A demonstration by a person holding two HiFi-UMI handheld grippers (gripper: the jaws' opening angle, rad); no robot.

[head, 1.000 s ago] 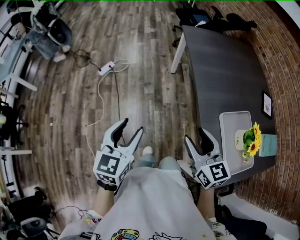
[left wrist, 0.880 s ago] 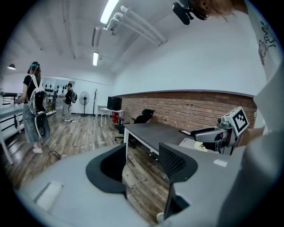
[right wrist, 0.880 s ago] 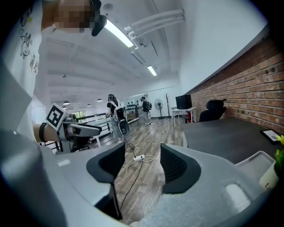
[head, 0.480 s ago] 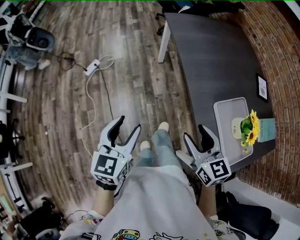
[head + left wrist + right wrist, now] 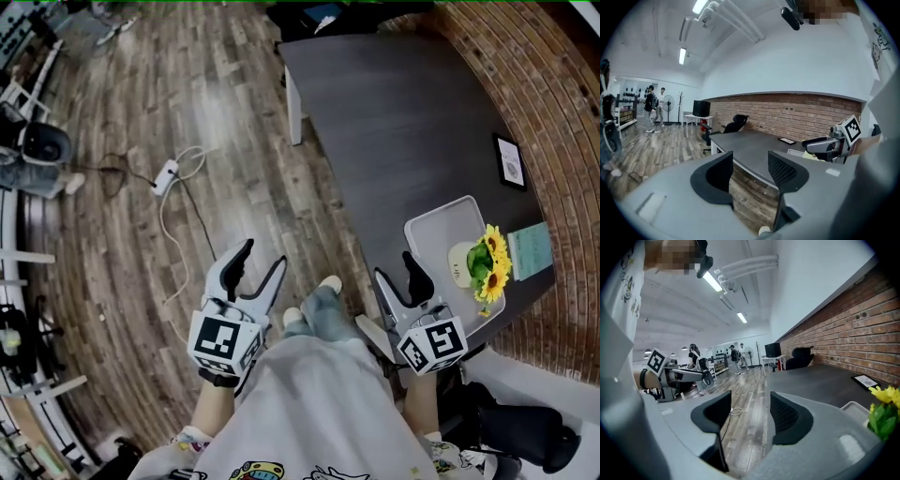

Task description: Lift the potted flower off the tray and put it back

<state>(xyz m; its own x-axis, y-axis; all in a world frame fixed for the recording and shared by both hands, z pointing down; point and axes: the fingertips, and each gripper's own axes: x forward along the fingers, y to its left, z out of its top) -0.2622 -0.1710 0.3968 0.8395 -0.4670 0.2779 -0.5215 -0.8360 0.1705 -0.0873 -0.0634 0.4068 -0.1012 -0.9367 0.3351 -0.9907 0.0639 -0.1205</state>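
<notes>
**Operator:** Head view first. State the layout.

**Technician:** Wooden floor [image 5: 187, 112] takes up the left of the frame. The dark counter [image 5: 394, 112] fills the upper right, beside a brick wall. A light grey tray [image 5: 424, 228] lies near the counter's near edge. The potted flower [image 5: 489, 264], yellow blooms in a white pot, stands upright on the tray's right-hand part.

**Operator:** Claw status?

**Technician:** Left claw [image 5: 263, 255]: jaws spread, nothing between them. It is over the floor, well apart from the counter. Right claw [image 5: 395, 267]: jaws spread, also empty. It is at the counter's edge, near the tray and not touching it. In the right gripper view the blooms [image 5: 883, 413] sit far to the right, outside the line of the jaws.

**Operator:** Which step is in hand?

**Technician:** By my judgement, the approach. The lift has not begun; the pot rests on the tray and neither claw is in contact with it.

**Operator:** What does the next move call for?

**Technician:**
1. Turn the right claw toward the pot until the pot lies on the jaw line.
2. Advance with the jaws spread, one on each side of the pot and below the foliage.
3. Close on the pot body, not the stems.
4. Lift straight up, clear of the tray's rim.

The left claw could steady the tray, should the tray prove light.
</notes>
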